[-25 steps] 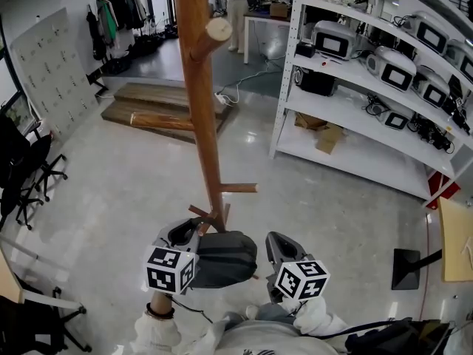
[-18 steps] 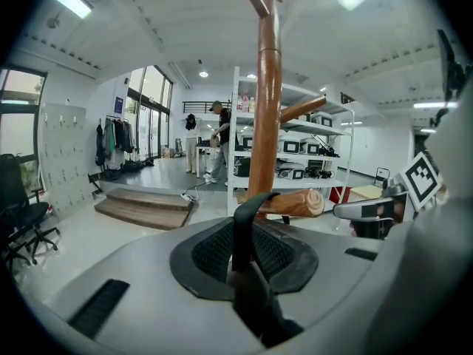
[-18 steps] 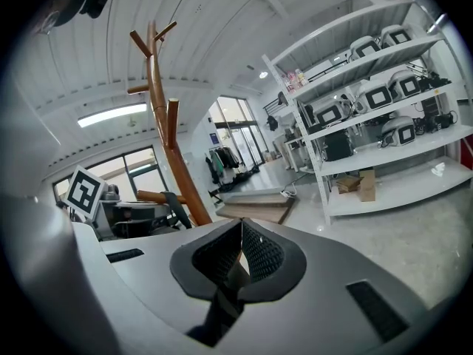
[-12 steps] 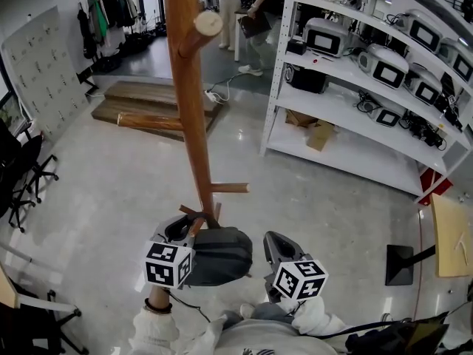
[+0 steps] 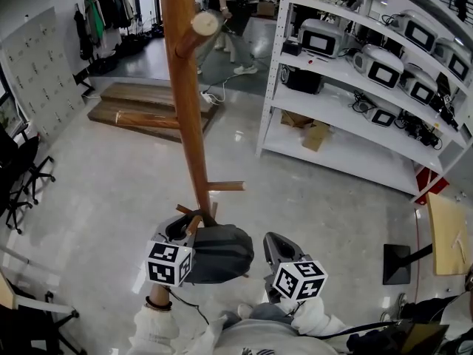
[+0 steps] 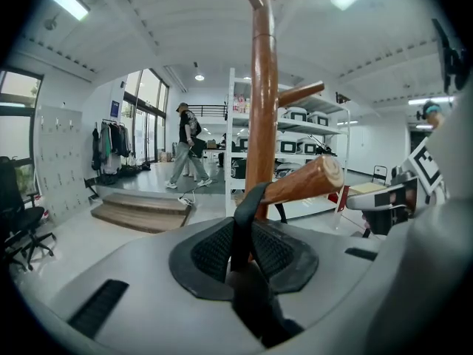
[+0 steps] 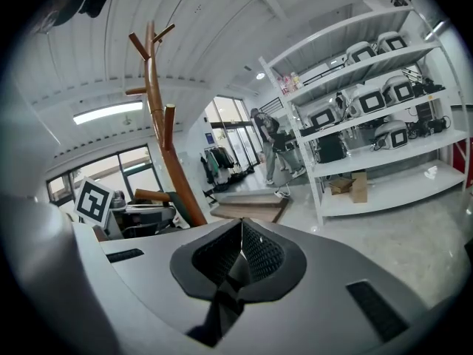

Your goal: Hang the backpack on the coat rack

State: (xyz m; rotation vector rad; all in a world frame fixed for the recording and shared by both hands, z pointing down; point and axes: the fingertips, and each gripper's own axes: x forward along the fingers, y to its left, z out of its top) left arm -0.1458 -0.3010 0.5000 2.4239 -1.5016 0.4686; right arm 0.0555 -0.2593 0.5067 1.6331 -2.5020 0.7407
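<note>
The wooden coat rack [image 5: 188,124] rises from the floor right in front of me. Below it hangs the dark grey backpack [image 5: 222,254], against the foot of the pole. My left gripper [image 5: 179,231] is shut on the backpack's black top strap [image 6: 242,213], which loops over a low wooden peg [image 6: 307,182]. My right gripper [image 5: 275,246] is at the bag's right side. In the right gripper view its pads [image 7: 255,254] meet on a dark webbing strap [image 7: 222,298]. That view also shows the rack [image 7: 166,154] and the left gripper [image 7: 140,214] at its left.
White shelving [image 5: 369,87] with several appliances runs along the right. Low wooden steps [image 5: 148,106] lie behind the rack. Office chairs [image 5: 22,168] stand at the left, and a black stand base [image 5: 399,263] is at the right. A person [image 5: 229,13] walks at the back.
My left gripper has sunk slightly with the strap, so the loop now sits around the low peg. The person at the back has walked to the left. My right gripper has kept still.
</note>
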